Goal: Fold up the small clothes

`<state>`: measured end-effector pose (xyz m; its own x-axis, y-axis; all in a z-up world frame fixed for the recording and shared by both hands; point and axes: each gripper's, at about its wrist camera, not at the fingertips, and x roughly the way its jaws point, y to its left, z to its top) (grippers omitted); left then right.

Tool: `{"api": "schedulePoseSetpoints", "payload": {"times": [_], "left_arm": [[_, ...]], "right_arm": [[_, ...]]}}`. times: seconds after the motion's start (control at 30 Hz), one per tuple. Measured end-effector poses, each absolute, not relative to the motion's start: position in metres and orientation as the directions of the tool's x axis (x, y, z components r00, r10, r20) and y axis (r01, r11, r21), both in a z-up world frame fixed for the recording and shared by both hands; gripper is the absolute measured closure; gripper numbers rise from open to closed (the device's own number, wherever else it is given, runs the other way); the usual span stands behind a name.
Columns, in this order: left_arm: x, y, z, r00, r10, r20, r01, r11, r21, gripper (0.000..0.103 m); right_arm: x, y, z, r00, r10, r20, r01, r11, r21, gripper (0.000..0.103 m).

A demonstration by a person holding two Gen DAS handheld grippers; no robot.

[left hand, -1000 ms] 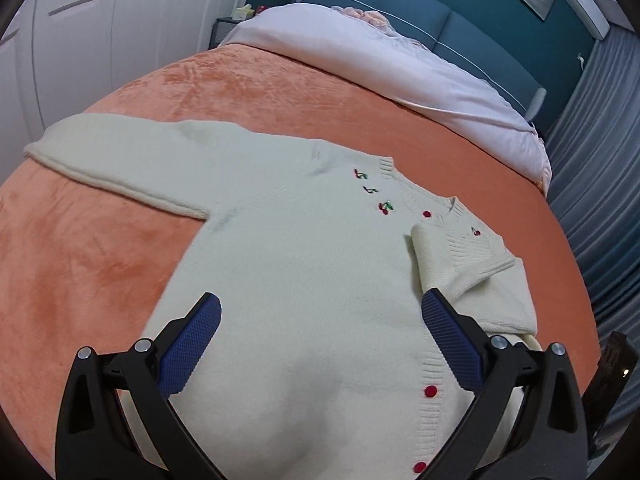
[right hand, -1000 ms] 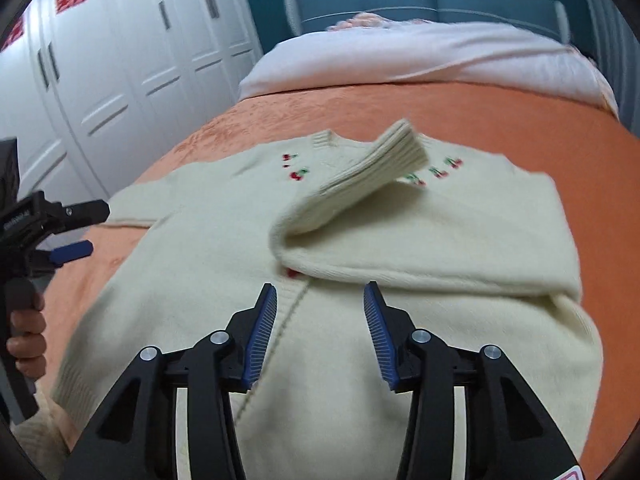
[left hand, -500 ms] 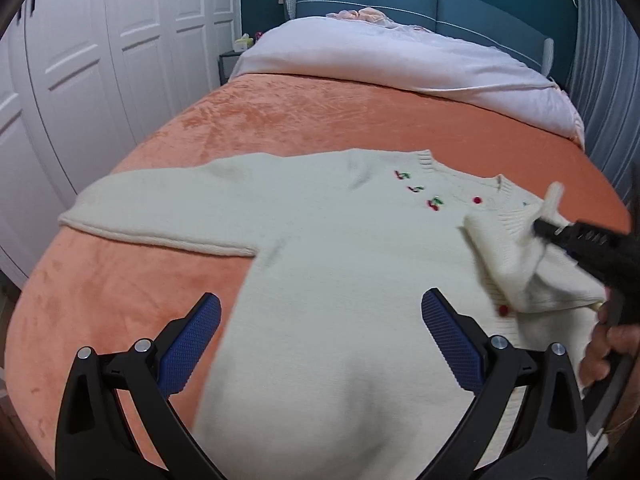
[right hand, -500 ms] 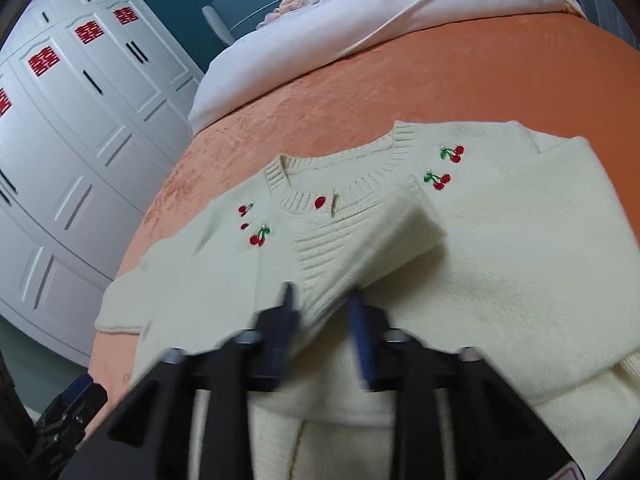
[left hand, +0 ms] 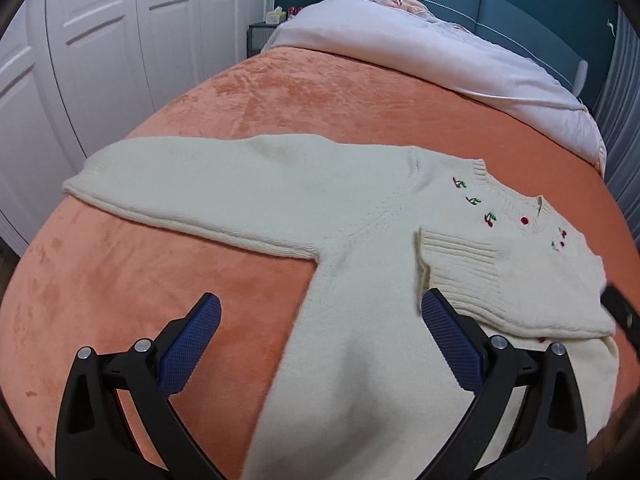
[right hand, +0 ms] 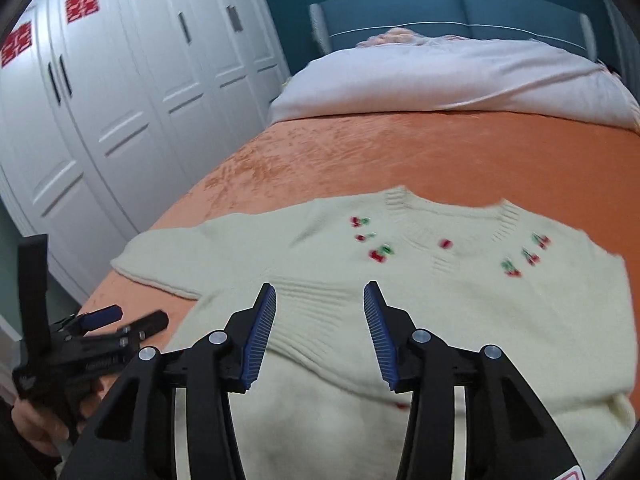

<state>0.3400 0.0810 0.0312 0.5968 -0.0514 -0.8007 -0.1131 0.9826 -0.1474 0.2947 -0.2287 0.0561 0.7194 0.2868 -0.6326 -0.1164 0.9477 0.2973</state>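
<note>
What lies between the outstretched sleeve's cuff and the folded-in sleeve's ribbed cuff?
In the left wrist view, only the cardigan itself: the outstretched sleeve, then the chest up to the ribbed cuff. Nothing else lies on it.

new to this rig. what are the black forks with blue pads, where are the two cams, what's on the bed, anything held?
No robot arm here: a person carries a hand-held gripper in each hand, and each has a fisheye camera looking forward along its two fingers. The black forks with blue pads are those fingers.

Left wrist view: the left hand-held gripper stands wide open over the cream cardigan, holding nothing.

Right wrist view: the right hand-held gripper has its jaws opening, and nothing is pinched between them. The other gripper shows at the lower left of this view.

The cardigan lies flat on the orange blanket. One sleeve is spread out; the other sleeve's ribbed cuff is already folded across the chest. A white duvet lies behind.
</note>
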Motion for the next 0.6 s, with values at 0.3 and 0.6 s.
{"api": "schedulePoseSetpoints", "payload": {"times": [0.3,0.6], "left_arm": [[0.396,0.038,-0.019,0.423,-0.265,-0.866,-0.251,0.884,-0.393,0.005],[0.423,0.003,0.000,0.425,-0.299,-0.854,-0.148,0.908,-0.391,0.089]], "right_arm": [[0.236,-0.379,-0.014,0.691,0.170,-0.703,0.296,0.820,0.489,0.053],[0.282,-0.394,-0.015,0.763,0.194,-0.617,0.319,0.717,0.620,0.090]]}}
